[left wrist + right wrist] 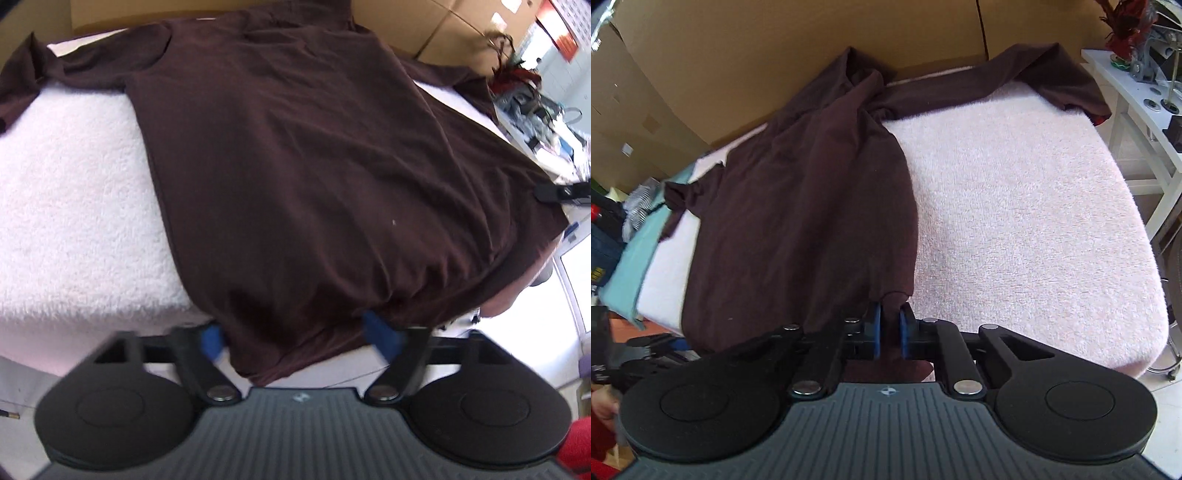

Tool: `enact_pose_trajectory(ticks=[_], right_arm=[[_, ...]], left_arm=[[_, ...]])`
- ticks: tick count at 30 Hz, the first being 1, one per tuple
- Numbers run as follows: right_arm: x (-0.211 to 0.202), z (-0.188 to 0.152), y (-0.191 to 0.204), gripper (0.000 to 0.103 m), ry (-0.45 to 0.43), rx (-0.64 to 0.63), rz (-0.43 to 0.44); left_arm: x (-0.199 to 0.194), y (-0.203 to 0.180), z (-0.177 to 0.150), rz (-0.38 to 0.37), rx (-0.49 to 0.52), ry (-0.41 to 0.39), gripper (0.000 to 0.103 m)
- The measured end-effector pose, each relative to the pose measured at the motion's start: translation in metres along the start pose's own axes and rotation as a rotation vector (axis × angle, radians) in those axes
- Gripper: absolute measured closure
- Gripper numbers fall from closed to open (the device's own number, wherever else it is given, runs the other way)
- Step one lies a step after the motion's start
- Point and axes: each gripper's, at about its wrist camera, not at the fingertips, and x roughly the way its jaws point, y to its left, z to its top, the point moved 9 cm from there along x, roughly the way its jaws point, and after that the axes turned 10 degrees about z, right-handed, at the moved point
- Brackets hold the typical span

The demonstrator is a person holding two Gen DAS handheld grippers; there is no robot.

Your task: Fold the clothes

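Maroon shirt [295,166] spread ahead on pad [74,203], sleeves out, hem overhanging. Right gripper [890,332] pinching hem corner; left gripper [295,332] wide around hem, not clamped. Likely lifting hem: keep both corners level, cloth taut.

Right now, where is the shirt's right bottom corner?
In the right wrist view the dark brown shirt's corner is pinched in the right claw, at the near edge of the pink fleece pad.
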Motion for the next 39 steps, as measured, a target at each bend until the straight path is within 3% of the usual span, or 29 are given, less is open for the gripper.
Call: enact_pose_trajectory(ticks=[1, 3, 10, 14, 17, 18, 20, 24, 26, 28, 29, 30, 31, 33, 34, 37, 39], right_arm=[[-0.007, -0.001, -0.001, 0.098, -0.008, 0.009, 0.012], [-0.022, -0.001, 0.000, 0.098, -0.021, 0.026, 0.044], [-0.041, -0.024, 0.013, 0.098, 0.002, 0.025, 0.114], [-0.041, -0.046, 0.043, 0.098, 0.035, 0.037, 0.227], [-0.037, -0.062, 0.076, 0.099, 0.078, -0.010, 0.316], [-0.032, -0.067, 0.084, 0.099, 0.095, -0.053, 0.307], [-0.017, -0.075, 0.089, 0.099, 0.134, -0.109, 0.253], [0.010, -0.091, 0.044, 0.097, 0.252, -0.050, 0.024], [0.014, -0.097, 0.028, 0.091, 0.293, -0.048, -0.062], [0.012, -0.099, 0.017, 0.077, 0.317, -0.066, -0.114], [0.009, -0.093, 0.017, 0.077, 0.303, -0.056, -0.103], [0.006, -0.082, 0.017, 0.077, 0.267, -0.049, -0.083], [0.005, -0.069, 0.018, 0.077, 0.226, -0.041, -0.065], [0.007, -0.041, 0.020, 0.073, 0.148, -0.016, -0.042], [0.011, -0.029, 0.019, 0.066, 0.125, 0.001, -0.027], [0.033, -0.016, 0.023, 0.059, 0.144, -0.012, -0.045], [0.042, -0.018, 0.020, 0.057, 0.151, -0.047, -0.080]], left_arm=[[-0.004, 0.000, 0.001, 0.003, -0.005, -0.003, 0.082], [-0.018, -0.002, 0.003, -0.007, -0.009, -0.030, 0.102], [-0.100, 0.010, 0.031, -0.023, -0.126, -0.233, 0.103], [-0.160, 0.039, 0.057, 0.009, -0.198, -0.373, 0.103], [-0.193, 0.067, 0.067, 0.063, -0.214, -0.434, 0.103], [-0.196, 0.076, 0.067, 0.094, -0.204, -0.436, 0.103], [-0.182, 0.089, 0.058, 0.162, -0.197, -0.366, 0.103], [-0.123, 0.083, 0.029, 0.219, -0.163, -0.192, 0.103], [-0.102, 0.073, 0.018, 0.236, -0.130, -0.157, 0.098], [-0.086, 0.070, 0.014, 0.223, -0.148, -0.138, 0.065], [-0.080, 0.070, 0.017, 0.221, -0.166, -0.144, 0.054], [-0.074, 0.070, 0.021, 0.223, -0.184, -0.152, 0.038], [-0.066, 0.068, 0.025, 0.221, -0.195, -0.153, 0.031], [-0.047, 0.059, 0.029, 0.205, -0.149, -0.112, 0.031], [-0.040, 0.053, 0.030, 0.191, -0.119, -0.095, 0.032], [-0.023, 0.034, 0.030, 0.148, -0.026, -0.052, 0.032], [-0.024, 0.033, 0.032, 0.142, -0.022, -0.061, 0.032]])
